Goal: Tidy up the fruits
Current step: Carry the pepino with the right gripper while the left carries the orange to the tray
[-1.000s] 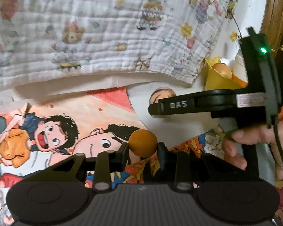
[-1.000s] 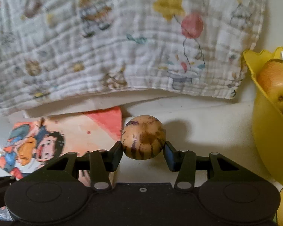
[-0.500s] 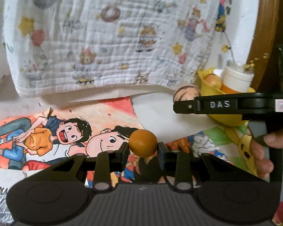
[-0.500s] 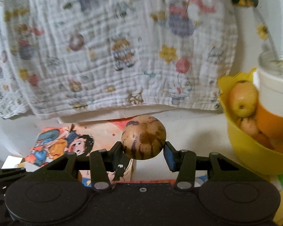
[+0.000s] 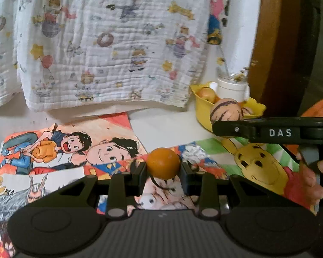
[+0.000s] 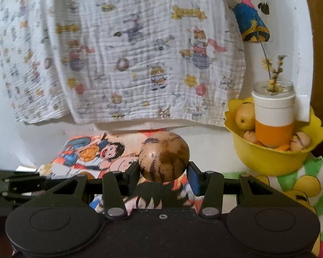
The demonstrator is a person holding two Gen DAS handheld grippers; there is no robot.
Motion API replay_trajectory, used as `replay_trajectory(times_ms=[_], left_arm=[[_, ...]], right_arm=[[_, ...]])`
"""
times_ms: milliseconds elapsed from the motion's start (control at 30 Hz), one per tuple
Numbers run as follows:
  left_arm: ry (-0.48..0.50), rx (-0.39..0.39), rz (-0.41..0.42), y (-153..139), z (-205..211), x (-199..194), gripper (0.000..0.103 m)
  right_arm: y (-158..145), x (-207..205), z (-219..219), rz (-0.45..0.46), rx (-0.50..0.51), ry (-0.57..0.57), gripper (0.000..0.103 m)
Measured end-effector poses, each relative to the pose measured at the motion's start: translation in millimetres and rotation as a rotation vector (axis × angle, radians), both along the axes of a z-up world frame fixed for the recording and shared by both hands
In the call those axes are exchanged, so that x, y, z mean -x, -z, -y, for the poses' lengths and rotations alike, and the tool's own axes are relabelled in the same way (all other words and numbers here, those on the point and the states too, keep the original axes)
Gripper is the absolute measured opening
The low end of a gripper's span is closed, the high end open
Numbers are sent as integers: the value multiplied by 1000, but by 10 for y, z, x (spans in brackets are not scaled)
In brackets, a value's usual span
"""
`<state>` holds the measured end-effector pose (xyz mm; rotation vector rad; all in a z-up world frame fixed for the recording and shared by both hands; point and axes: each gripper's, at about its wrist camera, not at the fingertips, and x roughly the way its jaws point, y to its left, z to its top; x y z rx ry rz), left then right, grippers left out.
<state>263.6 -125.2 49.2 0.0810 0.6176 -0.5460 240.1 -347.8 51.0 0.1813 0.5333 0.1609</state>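
My left gripper (image 5: 163, 173) is pinched narrow on a small round orange fruit (image 5: 163, 165), held above the cartoon-printed sheets (image 5: 79, 148). My right gripper (image 6: 163, 177) clamps a tan, brown-striped round fruit (image 6: 163, 156), jaws somewhat wider. The yellow plastic bowl (image 6: 269, 161) of fruit sits ahead to the right.
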Motion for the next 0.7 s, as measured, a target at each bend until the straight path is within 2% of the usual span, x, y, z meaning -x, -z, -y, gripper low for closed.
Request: replay_trajectory(times_ms=[367, 700], left_arm=[[60, 16, 17, 94, -174, 765, 36], [20, 21, 39, 175, -407, 1280, 36]], right_arm=[[251, 938, -30, 18, -7, -71, 49], [487, 1499, -242, 29, 10, -129, 49]])
